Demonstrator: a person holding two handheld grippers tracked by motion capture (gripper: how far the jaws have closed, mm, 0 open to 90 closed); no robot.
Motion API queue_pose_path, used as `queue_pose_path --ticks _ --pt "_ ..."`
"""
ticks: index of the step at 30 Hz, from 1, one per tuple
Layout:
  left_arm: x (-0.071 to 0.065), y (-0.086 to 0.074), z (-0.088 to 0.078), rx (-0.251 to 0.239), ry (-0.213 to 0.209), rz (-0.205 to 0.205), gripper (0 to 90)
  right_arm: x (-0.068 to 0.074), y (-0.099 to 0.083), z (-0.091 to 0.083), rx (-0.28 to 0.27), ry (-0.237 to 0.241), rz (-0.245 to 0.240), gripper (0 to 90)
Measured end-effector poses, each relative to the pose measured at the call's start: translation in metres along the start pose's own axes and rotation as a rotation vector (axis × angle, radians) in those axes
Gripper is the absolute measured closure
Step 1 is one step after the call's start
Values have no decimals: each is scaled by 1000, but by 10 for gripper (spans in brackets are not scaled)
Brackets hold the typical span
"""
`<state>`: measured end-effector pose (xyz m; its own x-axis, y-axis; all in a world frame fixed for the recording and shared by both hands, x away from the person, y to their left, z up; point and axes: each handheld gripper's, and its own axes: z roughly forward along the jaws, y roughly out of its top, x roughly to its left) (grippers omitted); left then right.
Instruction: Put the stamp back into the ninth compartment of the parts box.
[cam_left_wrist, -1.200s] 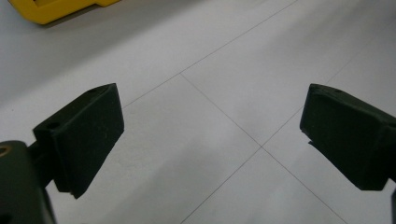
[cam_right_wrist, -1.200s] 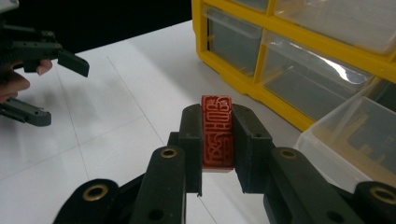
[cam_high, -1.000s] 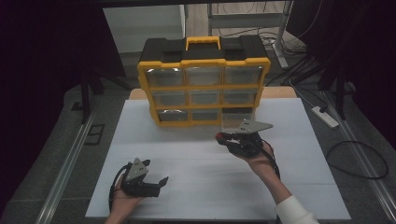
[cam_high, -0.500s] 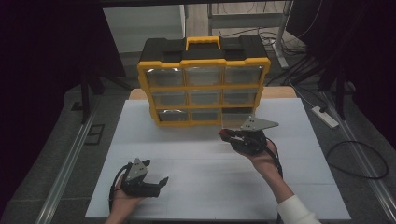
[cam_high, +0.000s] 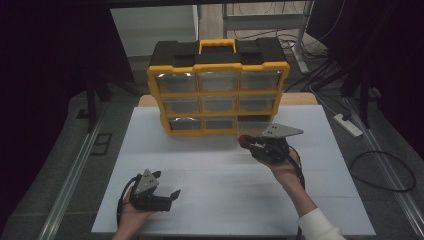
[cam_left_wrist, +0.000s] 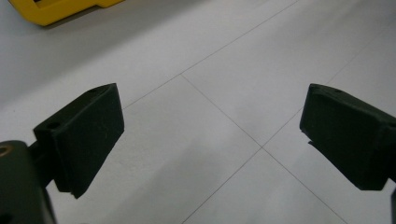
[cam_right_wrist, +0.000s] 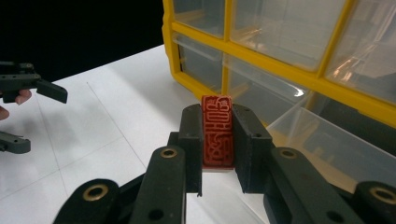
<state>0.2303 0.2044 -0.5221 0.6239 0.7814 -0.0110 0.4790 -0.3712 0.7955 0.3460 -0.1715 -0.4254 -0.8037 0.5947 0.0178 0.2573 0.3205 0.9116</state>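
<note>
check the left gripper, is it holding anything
No, the left gripper is open over bare white table.

Around the white table (cam_high: 215, 165) the room sat dim, grey floor (cam_high: 60, 150) running down both sides. A white power strip (cam_high: 348, 125) lay on the right, black cables (cam_high: 385, 172) looping beside it. Behind stood a pale cabinet (cam_high: 150, 27) and a metal frame (cam_high: 260, 15), with dark curtains (cam_high: 50, 50) closing off the edges.

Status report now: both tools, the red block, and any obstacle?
Right tool shut on red carved block, beside an open clear drawer of the yellow organizer. Left tool open, empty. Path clear.
</note>
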Motion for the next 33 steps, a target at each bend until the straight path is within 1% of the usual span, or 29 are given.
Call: queue_pose_path --ticks 13,18,23,27,33 --pt "0 0 0 0 1 0 66 -8 0 -4 -14 -29 13 747" --pt "0 0 0 2 1 1 66 -14 0 -5 -24 -44 25 747" --pt "0 0 0 2 1 1 66 -22 -3 -7 -27 -72 43 747" --pt "0 0 1 4 1 0 66 -30 -4 -7 -34 -89 67 747" --pt "-1 0 0 3 2 1 66 -36 -5 -6 -34 -107 74 748"
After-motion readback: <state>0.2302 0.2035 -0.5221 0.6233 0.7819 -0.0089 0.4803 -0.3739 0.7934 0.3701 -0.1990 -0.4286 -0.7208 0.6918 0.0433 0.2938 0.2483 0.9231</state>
